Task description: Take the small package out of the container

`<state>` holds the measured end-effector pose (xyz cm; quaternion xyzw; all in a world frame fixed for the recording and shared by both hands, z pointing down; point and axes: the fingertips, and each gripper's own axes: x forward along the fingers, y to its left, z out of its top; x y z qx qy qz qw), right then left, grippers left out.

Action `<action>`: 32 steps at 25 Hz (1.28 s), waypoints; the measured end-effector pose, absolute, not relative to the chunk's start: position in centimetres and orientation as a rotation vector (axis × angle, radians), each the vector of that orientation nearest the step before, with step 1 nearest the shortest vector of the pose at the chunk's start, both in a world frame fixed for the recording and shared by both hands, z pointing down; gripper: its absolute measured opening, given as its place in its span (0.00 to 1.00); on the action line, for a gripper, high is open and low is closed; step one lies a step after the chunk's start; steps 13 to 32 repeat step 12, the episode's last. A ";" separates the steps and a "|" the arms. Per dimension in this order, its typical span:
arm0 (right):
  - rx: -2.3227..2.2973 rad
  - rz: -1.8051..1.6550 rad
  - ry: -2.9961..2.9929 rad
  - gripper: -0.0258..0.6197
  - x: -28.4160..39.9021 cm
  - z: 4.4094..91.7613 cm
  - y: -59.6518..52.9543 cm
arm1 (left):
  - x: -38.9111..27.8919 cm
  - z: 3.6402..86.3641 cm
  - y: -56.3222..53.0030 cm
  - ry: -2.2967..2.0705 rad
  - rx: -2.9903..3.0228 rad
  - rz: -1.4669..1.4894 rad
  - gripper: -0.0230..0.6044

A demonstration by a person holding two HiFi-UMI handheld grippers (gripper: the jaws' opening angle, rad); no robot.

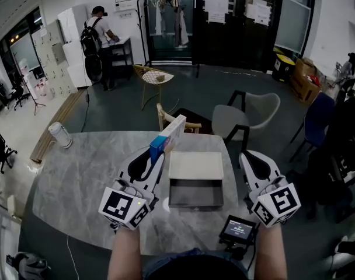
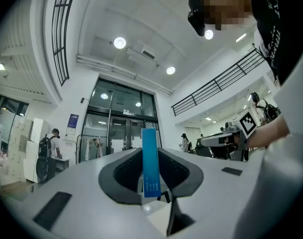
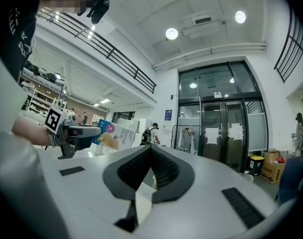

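While left gripper (image 1: 156, 158) jaws pinch one small package (image 1: 169, 134), right gripper (image 3: 151, 151) jaws press together.

**You held both grippers out in front of you, the left one gripping, the right one closed and empty.**

Your left gripper (image 1: 156, 156) pointed forward and leaned a little to the right. Its jaws were clamped on the two flat sides of the small package (image 1: 169, 136), which stood on edge between the pads and reached out past the tips. Your right gripper (image 1: 250, 156) pointed forward and leaned slightly left, its jaws pressed together at the tips with nothing between them. The two grippers were well apart and roughly level, with their marker cubes (image 1: 125, 207) nearest you. Your bare left forearm (image 1: 124, 254) and right forearm (image 1: 271, 251) came in from the bottom edge.
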<state>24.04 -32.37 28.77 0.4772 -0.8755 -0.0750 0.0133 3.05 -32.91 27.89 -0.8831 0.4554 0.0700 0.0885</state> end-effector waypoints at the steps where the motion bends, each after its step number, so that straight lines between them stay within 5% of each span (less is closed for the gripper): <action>1: 1.482 -0.237 -2.723 0.08 23.9 28.8 -32.3 | 3.0 27.9 -32.8 1.355 -2.630 0.210 0.20; 32: 1.474 -0.246 -2.715 0.08 23.9 29.0 -32.2 | 2.7 28.0 -32.5 1.365 -2.631 0.222 0.20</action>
